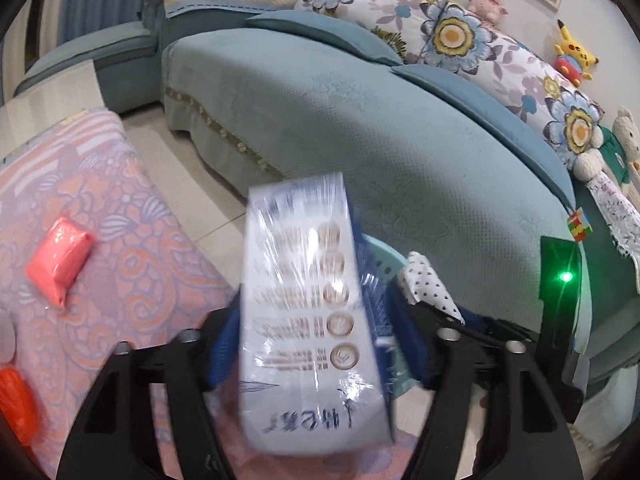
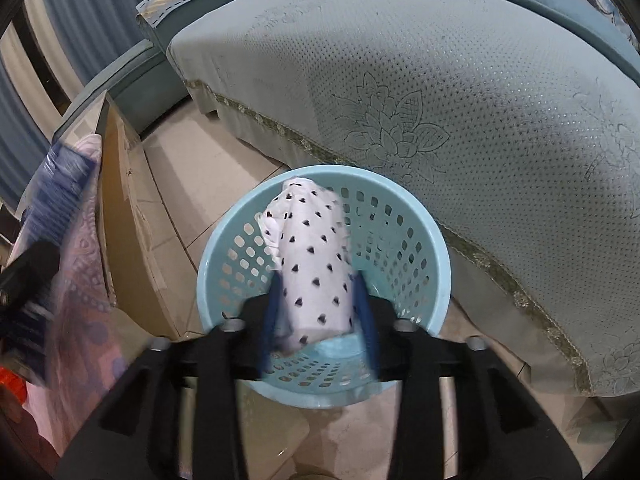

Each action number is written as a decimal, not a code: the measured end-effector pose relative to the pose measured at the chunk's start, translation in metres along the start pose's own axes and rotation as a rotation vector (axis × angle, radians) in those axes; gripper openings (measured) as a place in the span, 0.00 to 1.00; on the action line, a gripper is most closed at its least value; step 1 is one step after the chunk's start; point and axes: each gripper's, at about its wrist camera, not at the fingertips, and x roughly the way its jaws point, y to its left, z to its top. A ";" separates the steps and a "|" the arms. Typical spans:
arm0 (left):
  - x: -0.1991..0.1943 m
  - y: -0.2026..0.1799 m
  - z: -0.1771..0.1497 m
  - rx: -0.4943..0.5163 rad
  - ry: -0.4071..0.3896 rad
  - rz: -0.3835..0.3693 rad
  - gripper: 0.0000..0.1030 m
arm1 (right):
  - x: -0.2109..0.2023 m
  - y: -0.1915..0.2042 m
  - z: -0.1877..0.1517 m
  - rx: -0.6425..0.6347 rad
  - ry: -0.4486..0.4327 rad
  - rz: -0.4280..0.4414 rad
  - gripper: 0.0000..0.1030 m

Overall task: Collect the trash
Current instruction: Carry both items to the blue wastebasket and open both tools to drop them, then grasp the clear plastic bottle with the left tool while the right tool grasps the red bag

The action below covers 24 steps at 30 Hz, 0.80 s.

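Left gripper (image 1: 304,344) clamps a blurred box (image 1: 304,312); right gripper (image 2: 320,300) clamps a spotted packet (image 2: 312,264) over the basket (image 2: 432,248). Basket floor is hidden. Sofa (image 2: 460,100) stands behind.

Left gripper (image 1: 304,344) raised, fingers (image 1: 220,348) clamped on both sides of wrapped box (image 1: 304,320). Right gripper (image 2: 318,312) angled down, fingers (image 2: 366,320) pinching spotted packet (image 2: 312,264).

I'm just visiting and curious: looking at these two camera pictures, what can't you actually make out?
- Left wrist view: the print on the wrapped box in the left claw is motion-blurred, unreadable.
- Right wrist view: the basket floor is hidden by the spotted packet held in the right claw.
- Left wrist view: an orange item is cut off by the left edge.
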 end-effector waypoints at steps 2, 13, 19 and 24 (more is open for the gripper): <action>-0.005 0.002 -0.001 0.006 -0.012 0.008 0.72 | -0.001 0.000 0.000 0.005 -0.015 -0.006 0.57; -0.052 0.005 0.000 -0.009 -0.112 -0.016 0.72 | -0.046 0.024 0.005 -0.082 -0.142 0.015 0.57; -0.129 0.019 -0.005 -0.059 -0.245 0.029 0.72 | -0.104 0.077 -0.002 -0.217 -0.271 0.129 0.57; -0.207 0.049 -0.024 -0.136 -0.358 0.114 0.72 | -0.151 0.138 -0.020 -0.340 -0.346 0.251 0.57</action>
